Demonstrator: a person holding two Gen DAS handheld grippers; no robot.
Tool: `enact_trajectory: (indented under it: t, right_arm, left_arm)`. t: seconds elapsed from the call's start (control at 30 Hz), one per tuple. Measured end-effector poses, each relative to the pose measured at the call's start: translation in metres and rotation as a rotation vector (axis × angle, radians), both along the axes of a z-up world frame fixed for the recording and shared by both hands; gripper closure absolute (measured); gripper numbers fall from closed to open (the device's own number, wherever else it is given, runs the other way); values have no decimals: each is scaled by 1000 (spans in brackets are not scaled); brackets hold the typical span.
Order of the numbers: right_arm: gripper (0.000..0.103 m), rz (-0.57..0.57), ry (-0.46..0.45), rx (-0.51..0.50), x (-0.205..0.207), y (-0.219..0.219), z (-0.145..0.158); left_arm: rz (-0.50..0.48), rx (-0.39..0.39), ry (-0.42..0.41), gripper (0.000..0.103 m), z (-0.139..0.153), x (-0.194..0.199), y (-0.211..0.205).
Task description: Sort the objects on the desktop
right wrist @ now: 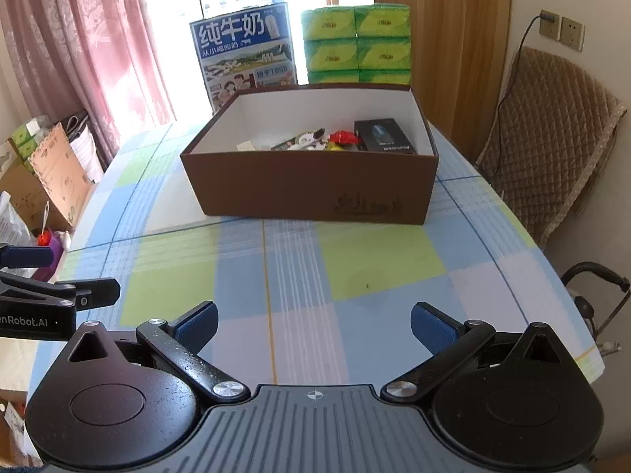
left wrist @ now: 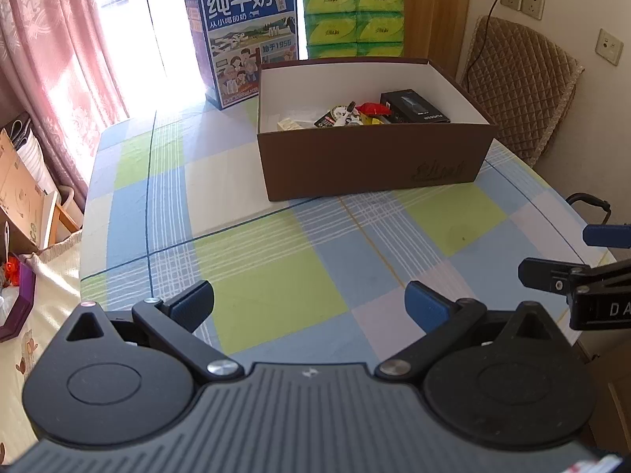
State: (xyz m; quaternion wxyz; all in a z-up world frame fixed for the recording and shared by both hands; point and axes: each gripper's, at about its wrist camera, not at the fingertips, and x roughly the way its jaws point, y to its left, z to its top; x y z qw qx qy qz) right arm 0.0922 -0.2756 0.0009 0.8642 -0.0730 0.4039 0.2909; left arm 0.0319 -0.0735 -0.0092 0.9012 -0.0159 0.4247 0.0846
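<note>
A brown cardboard box (left wrist: 370, 161) (right wrist: 315, 185) with white inner walls stands on the checked tablecloth ahead of both grippers. Inside lie several small items: a black packet (left wrist: 414, 108) (right wrist: 384, 136), a red wrapper (left wrist: 372, 108) (right wrist: 345, 136), a small white carton (left wrist: 288, 123) (right wrist: 246, 146) and dark printed cards. My left gripper (left wrist: 309, 305) hovers open over the near part of the table with nothing between its blue pads. My right gripper (right wrist: 313, 327) is open too and holds nothing. Each gripper shows at the edge of the other's view.
A blue milk carton case (left wrist: 244, 39) (right wrist: 244, 55) and a stack of green tissue packs (left wrist: 353, 17) (right wrist: 357, 43) stand behind the box. A quilted brown chair (left wrist: 520, 82) (right wrist: 552, 134) is at the right. Pink curtains and cardboard boxes (right wrist: 51, 181) are at the left.
</note>
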Motion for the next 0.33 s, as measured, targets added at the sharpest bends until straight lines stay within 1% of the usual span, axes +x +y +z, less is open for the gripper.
enact_trajectory:
  t: [0.33]
  right_arm:
    - [2, -6, 23, -6, 24, -7, -7]
  left_arm:
    - [14, -5, 4, 1, -5, 18, -9]
